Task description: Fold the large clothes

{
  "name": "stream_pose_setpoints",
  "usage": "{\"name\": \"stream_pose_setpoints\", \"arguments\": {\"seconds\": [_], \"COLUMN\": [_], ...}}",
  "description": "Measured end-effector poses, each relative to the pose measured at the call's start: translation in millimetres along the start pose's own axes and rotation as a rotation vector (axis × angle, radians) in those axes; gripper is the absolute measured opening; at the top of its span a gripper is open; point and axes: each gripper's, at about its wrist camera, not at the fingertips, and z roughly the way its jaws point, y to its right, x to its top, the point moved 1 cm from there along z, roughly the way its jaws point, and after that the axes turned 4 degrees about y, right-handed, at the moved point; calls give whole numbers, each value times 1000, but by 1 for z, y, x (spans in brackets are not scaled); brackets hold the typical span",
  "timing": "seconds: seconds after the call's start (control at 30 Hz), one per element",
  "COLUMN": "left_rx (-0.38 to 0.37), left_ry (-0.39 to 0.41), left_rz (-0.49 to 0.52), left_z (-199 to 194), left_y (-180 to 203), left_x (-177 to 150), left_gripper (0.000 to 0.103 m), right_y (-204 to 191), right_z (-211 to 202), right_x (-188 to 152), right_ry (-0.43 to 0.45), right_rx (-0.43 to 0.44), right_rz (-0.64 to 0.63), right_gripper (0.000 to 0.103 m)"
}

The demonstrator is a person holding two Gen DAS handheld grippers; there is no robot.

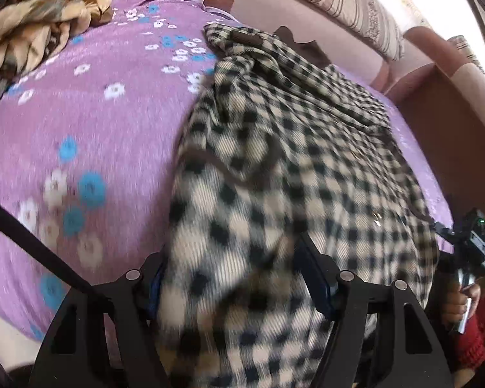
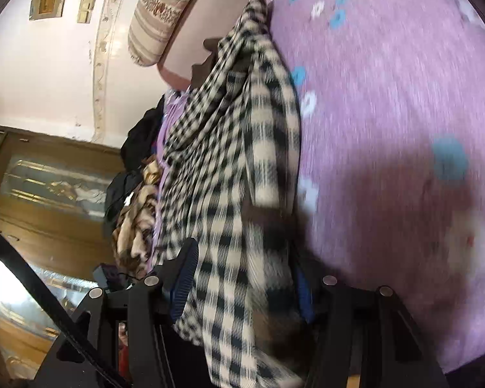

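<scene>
A large black-and-cream checked garment (image 1: 274, 148) with brown trim lies stretched over the purple flowered bedspread (image 1: 97, 113). My left gripper (image 1: 232, 274) is shut on the garment's near edge, with cloth bunched between the fingers. In the right wrist view the same checked garment (image 2: 229, 168) hangs between the fingers of my right gripper (image 2: 242, 278), which is shut on it just above the bedspread (image 2: 388, 113). The right gripper and the hand that holds it show at the right edge of the left wrist view (image 1: 468, 249).
A crumpled tan patterned cloth (image 1: 38, 29) and dark clothes lie at the bed's far left corner. A pink headboard (image 1: 274, 3) with striped pillows (image 1: 355, 6) runs along the far side. A wooden cabinet (image 2: 48, 187) stands beside the bed.
</scene>
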Motion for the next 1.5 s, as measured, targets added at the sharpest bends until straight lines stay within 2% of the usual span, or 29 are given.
{"name": "stream_pose_setpoints", "arguments": {"seconds": [0.13,0.43,0.63,0.73,0.8,0.87,0.9,0.93,1.03,1.17,1.23,1.37,1.5], "left_rx": [-4,-6,7,37,45,71,127,198,127,90,85,118,107], "left_ry": [0,7,4,9,7,6,1,-3,18,45,47,21,10], "left_rz": [-19,-68,-25,-33,-47,-57,-58,-57,-121,-102,-92,-65,-66], "left_z": [-10,-13,-11,-9,-9,-10,-11,-13,-34,-66,-76,-74,-76], "left_y": [2,1,13,17,21,24,24,21,14,21,26,30,33], "left_x": [-13,-20,-25,-26,-26,-26,-25,-24,-24,-36,-46,-63,-63], "left_gripper": [69,71,78,78,77,54,23,6,6,6,5,6,6], "right_y": [3,-11,-20,-24,-26,-29,-29,-28,-35,-50,-56,-52,-45], "right_z": [8,19,25,28,29,32,35,34,20,-9,-19,-26,-28], "right_x": [-29,-46,-55,-60,-62,-63,-64,-64,-63,-64,-71,-84,-79], "right_ry": [-87,-91,-89,-88,-86,-97,-112,-113,-85,-52,-54,-73,-88], "right_rx": [66,16,-9,-29,-54,-94,-113,-120,-129,-69,-52,-79,-93], "right_rz": [22,-39,-66,-86,-104,-130,-135,-134,-154,-176,-196,-203,-190], "right_gripper": [58,58,58,58,52,30,11,10,8,8,8,8,8]}}
